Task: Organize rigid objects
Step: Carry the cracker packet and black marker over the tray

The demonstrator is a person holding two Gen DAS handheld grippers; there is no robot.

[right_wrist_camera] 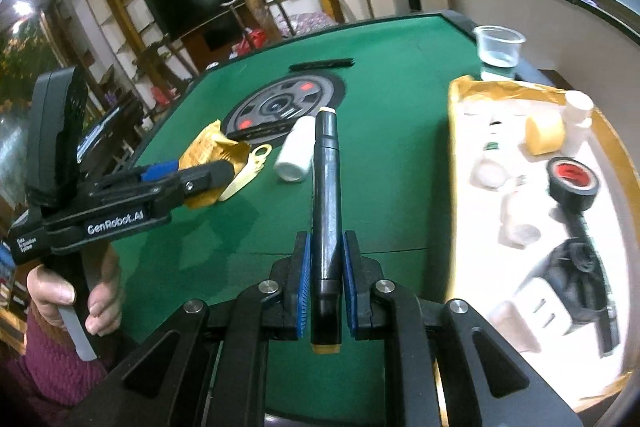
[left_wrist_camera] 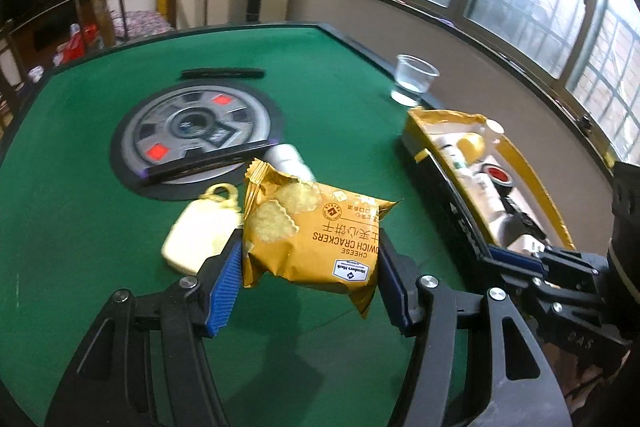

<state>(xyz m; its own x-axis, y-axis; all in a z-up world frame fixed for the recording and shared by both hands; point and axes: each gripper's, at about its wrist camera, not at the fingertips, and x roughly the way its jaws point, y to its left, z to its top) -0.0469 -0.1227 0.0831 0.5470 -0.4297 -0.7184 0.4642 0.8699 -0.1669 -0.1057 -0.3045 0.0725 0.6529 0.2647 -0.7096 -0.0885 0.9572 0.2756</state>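
Crackers in a gold packet (left_wrist_camera: 310,239), marked cheese sandwich crackers, sit pinched between the blue pads of the left gripper (left_wrist_camera: 310,263), lifted clear of the green felt table (left_wrist_camera: 80,187). Just left of the packet on the felt lies a cream case with a loop (left_wrist_camera: 196,231), and behind it a white bottle (left_wrist_camera: 288,161) lies on its side by the round grey centre panel (left_wrist_camera: 196,131). Further right, the right gripper (right_wrist_camera: 325,267) has its pads pressed onto a black marker (right_wrist_camera: 326,211), whose pale tip points away over the table. A clear plastic cup (right_wrist_camera: 498,51) stands near the table's far right edge. Beside it the open box (right_wrist_camera: 454,147) with gold flaps holds a yellow tape roll (right_wrist_camera: 544,133), a black tape roll with red core (right_wrist_camera: 572,183), a white bottle and blurred white and black items.
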